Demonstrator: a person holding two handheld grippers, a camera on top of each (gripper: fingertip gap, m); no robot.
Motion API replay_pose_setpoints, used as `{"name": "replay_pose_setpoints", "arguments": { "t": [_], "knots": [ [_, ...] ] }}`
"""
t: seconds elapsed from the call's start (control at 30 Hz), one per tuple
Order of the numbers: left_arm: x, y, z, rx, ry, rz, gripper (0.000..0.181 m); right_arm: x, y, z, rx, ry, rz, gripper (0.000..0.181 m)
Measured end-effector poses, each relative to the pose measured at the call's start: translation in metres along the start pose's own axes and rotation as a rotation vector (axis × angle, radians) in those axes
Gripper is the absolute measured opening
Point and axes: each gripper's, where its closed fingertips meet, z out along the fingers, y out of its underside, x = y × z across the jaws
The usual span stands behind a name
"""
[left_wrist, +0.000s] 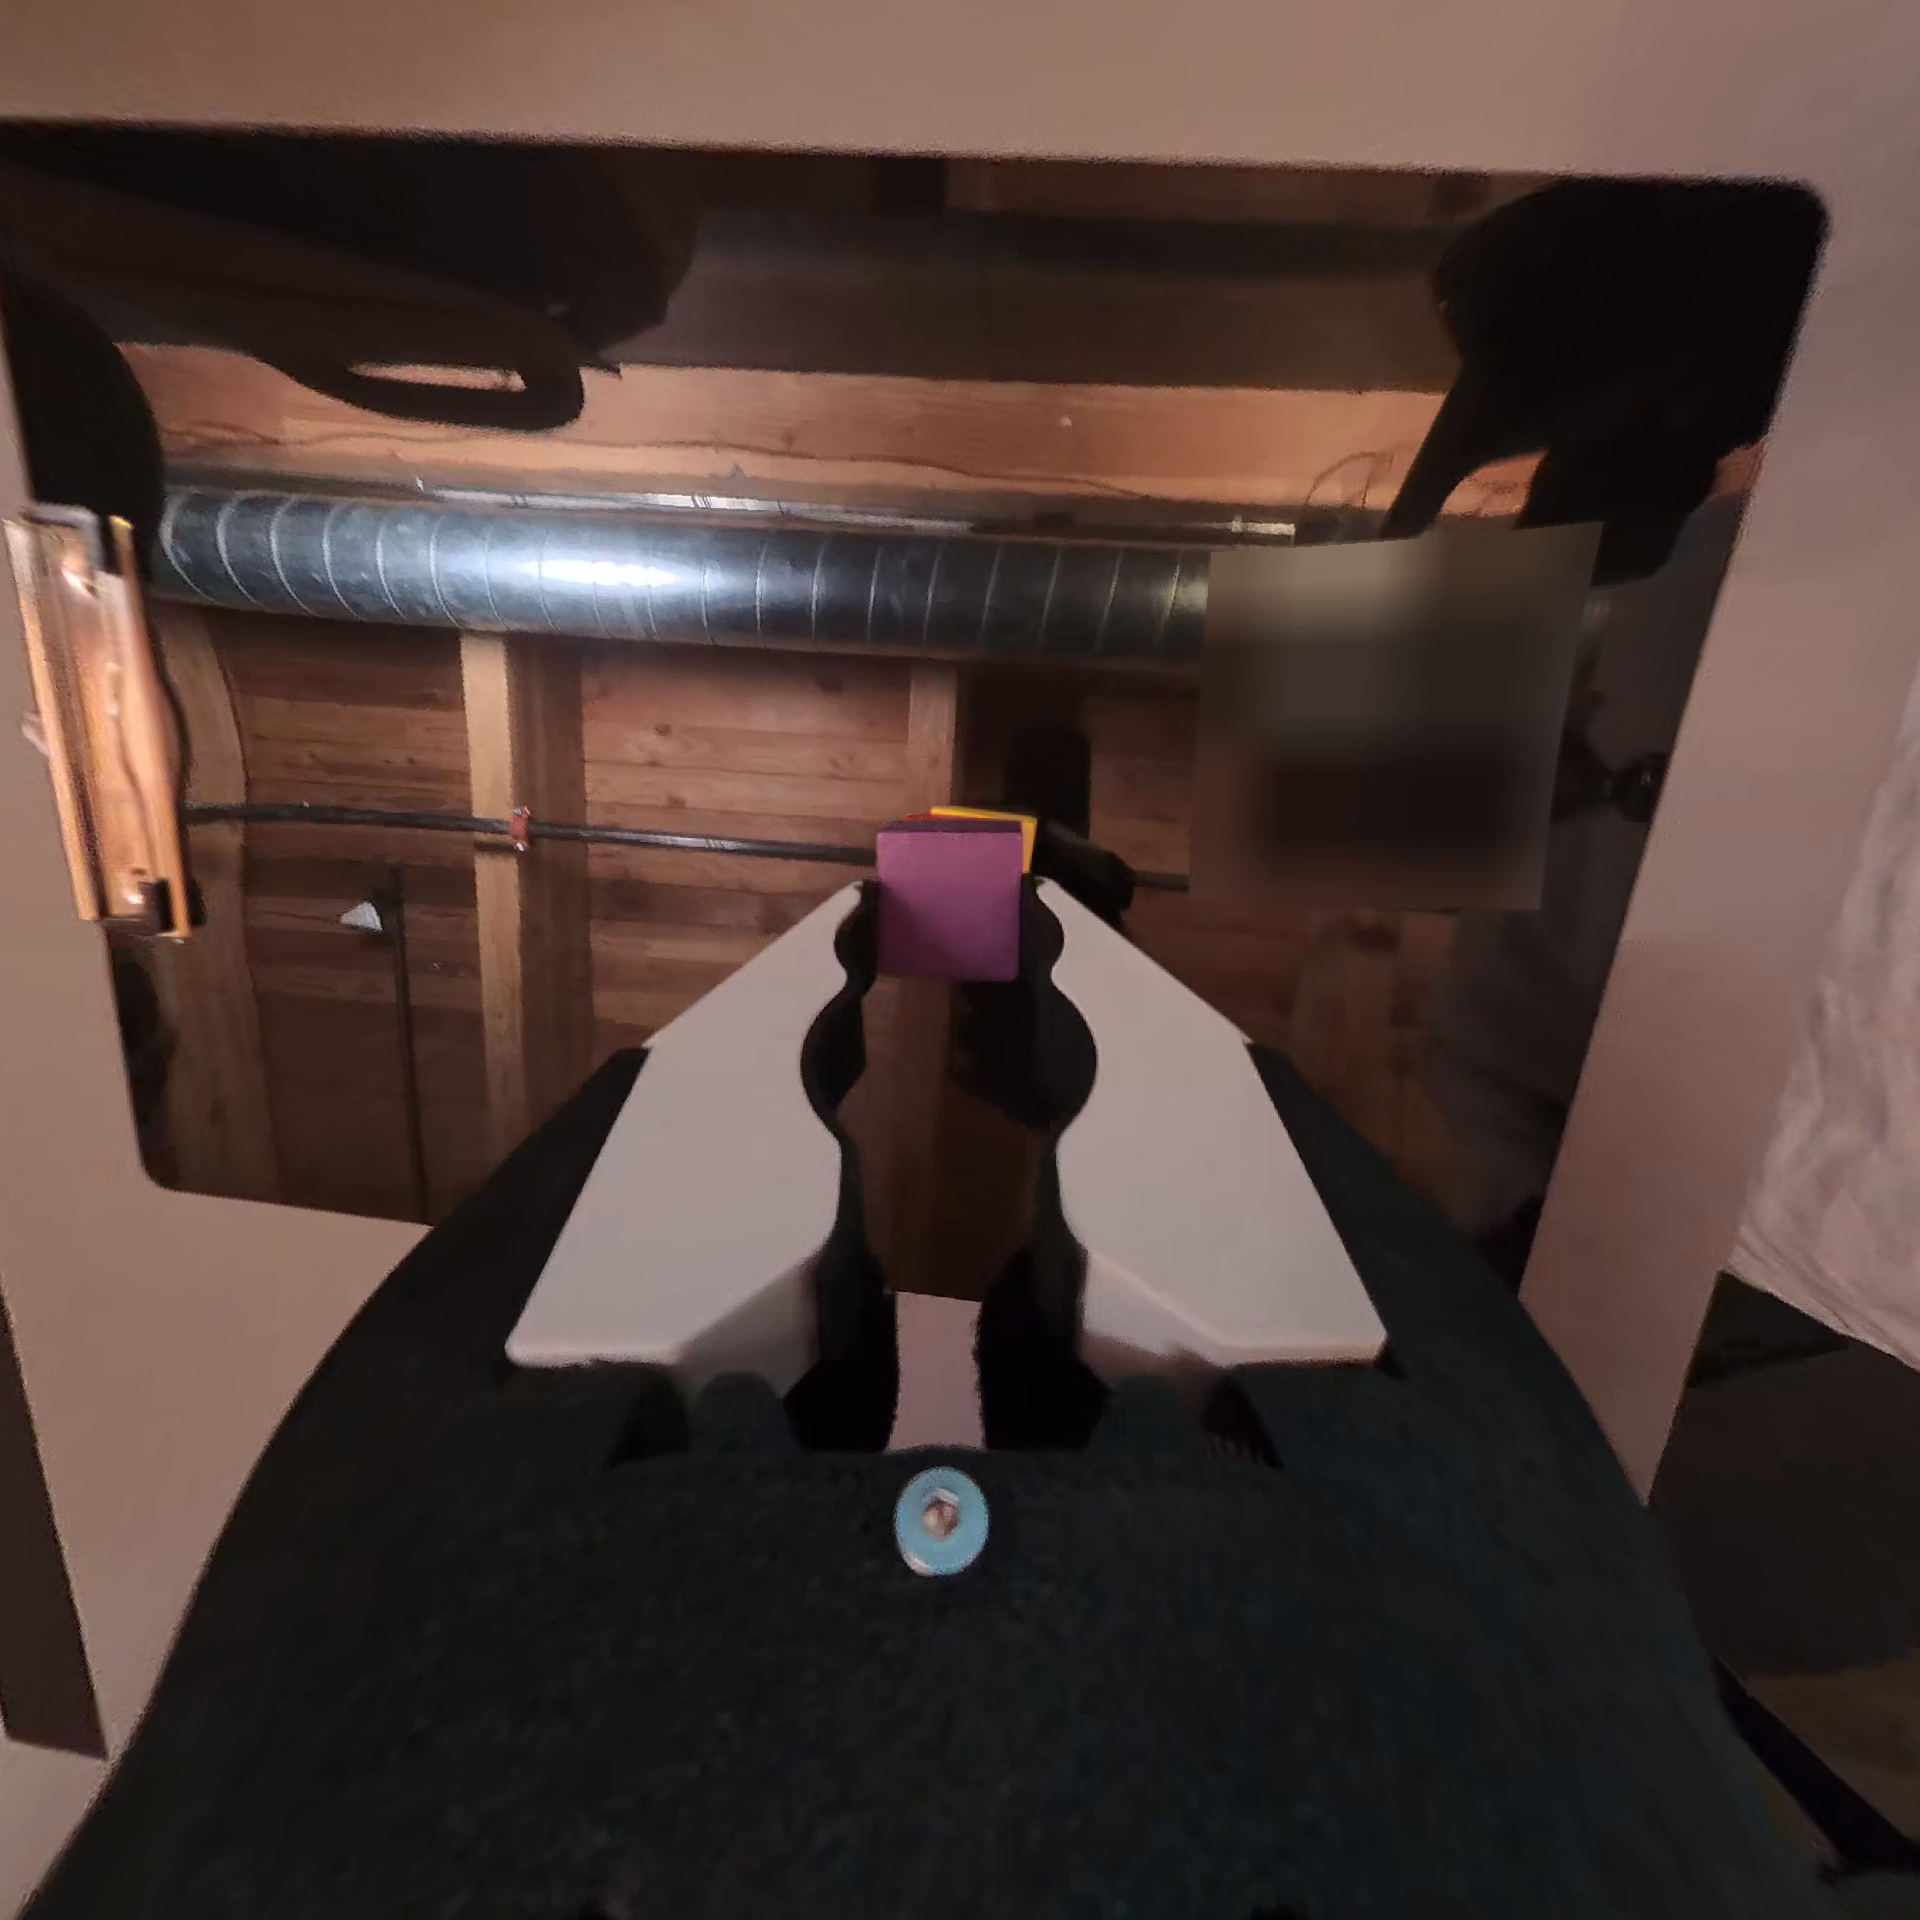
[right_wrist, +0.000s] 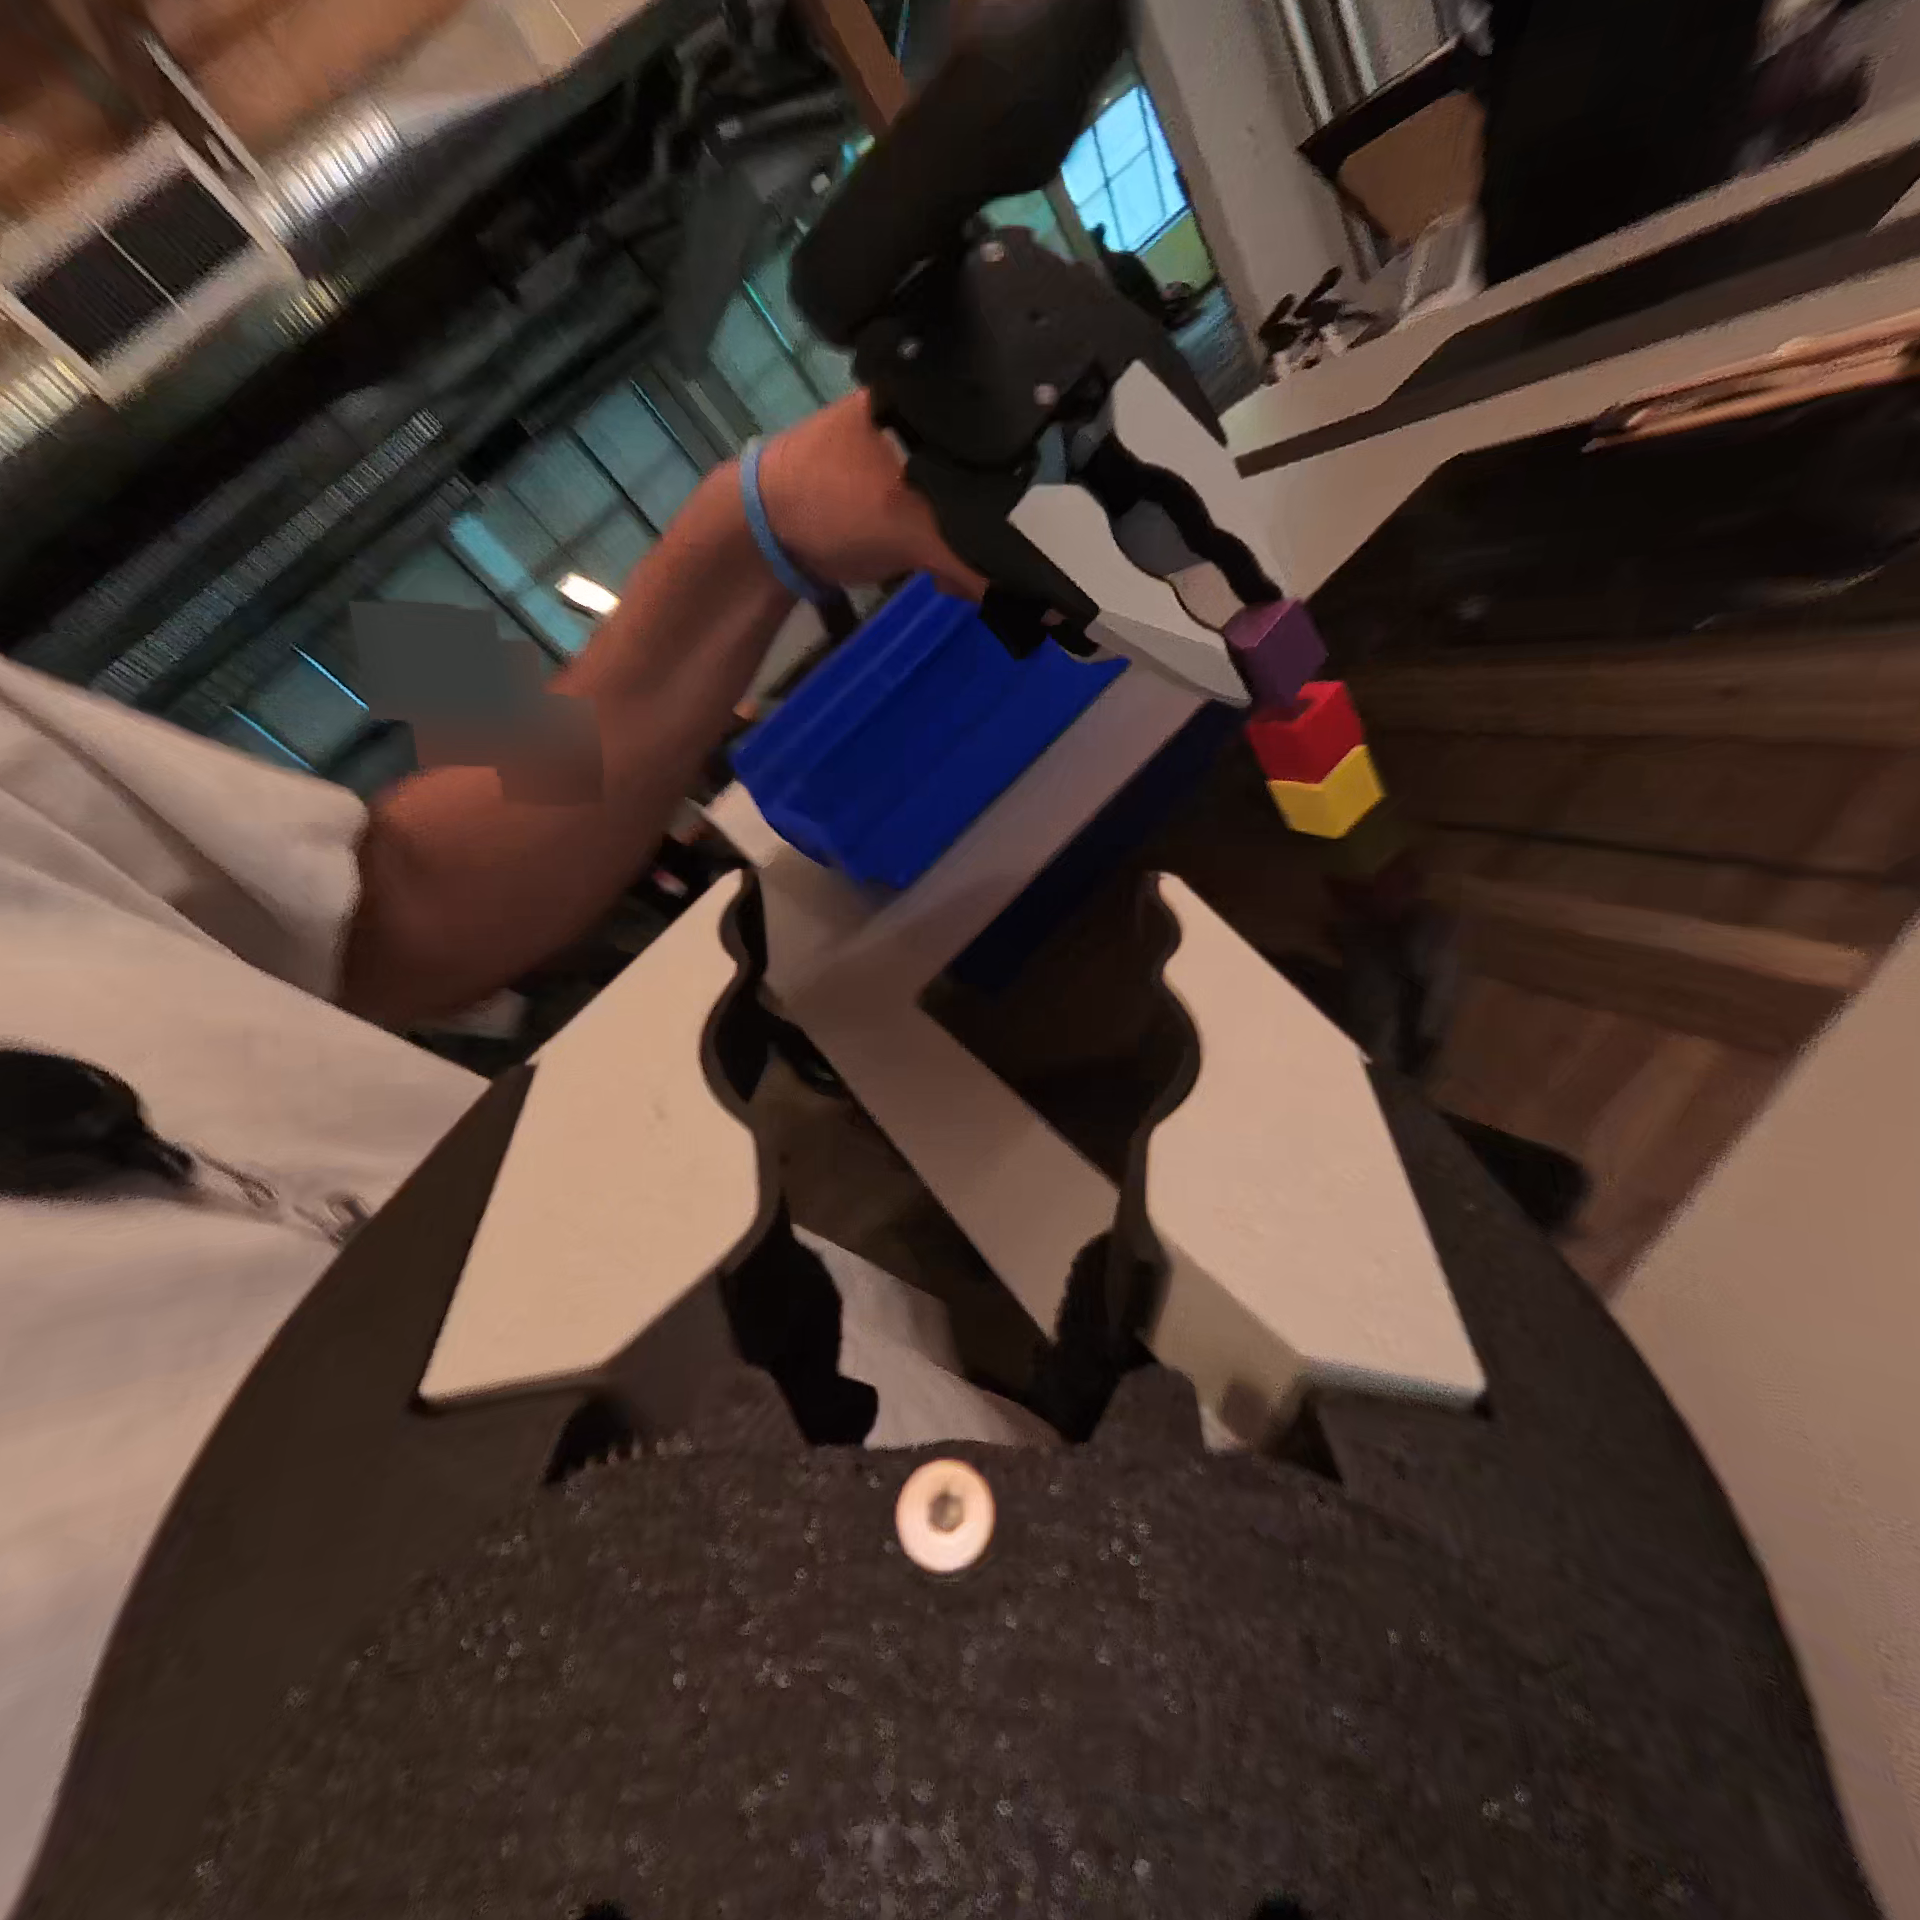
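Purple shows between the tips of the left gripper (left_wrist: 948, 914): its 2 white fingers (left_wrist: 727, 1122) pinch a purple cube (left_wrist: 945, 914) by its sides, over a glossy dark panel (left_wrist: 727, 987) that mirrors wooden boards and a silver duct. Slivers of red and yellow peek out just behind the cube's top edge. A copper-coloured clip (left_wrist: 99, 727) sits at the panel's left edge, set in a pale surface (left_wrist: 260, 1403).

In the right wrist view, a person's white sleeve (right_wrist: 156, 831) lies at the left, then a bare forearm with a blue wristband (right_wrist: 774, 540). A blue bin (right_wrist: 914, 727) stands on the pale surface just past the forearm. Farther right, the left gripper appears again, angled down, with the purple cube clamped at its tips directly above a red cube (right_wrist: 1304, 727); whether the 2 touch cannot be told. The red cube rests on a yellow cube (right_wrist: 1325, 795), forming a stack on the reflective panel. In the foreground the right gripper (right_wrist: 956, 925) is spread wide with nothing between its fingers, well apart from the stack.
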Motion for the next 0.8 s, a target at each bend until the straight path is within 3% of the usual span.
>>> {"name": "replay_pose_setpoints", "arguments": {
  "t": [0.07,0.2,0.3,0.47,0.57,0.6,0.8],
  "knots": [
    [0.007,-0.013,-0.021,0.122,-0.031,0.019,0.028,0.001,-0.014,0.011,0.039,-0.087,0.219,0.068],
    [0.054,-0.064,-0.091,0.587,-0.042,0.111,0.027,-0.01,-0.062,0.024,0.204,-0.467,0.679,0.06],
    [0.086,-0.086,-0.134,0.823,-0.101,0.193,0.027,-0.02,-0.068,0.037,0.151,-0.654,0.869,0.066],
    [0.111,-0.085,-0.142,0.867,-0.12,0.237,0.028,-0.048,-0.061,0.052,0.029,-0.769,0.895,0.058],
    [0.119,-0.083,-0.133,0.843,-0.129,0.243,0.028,-0.059,-0.053,0.055,-0.033,-0.809,0.896,0.028],
    [0.119,-0.081,-0.131,0.836,-0.142,0.234,0.028,-0.058,-0.052,0.055,-0.034,-0.808,0.901,0.027],
    [0.125,-0.057,-0.125,0.779,-0.059,0.0,0.034,-0.046,-0.046,0.043,-0.134,-0.607,0.695,0.026]
  ]
}}
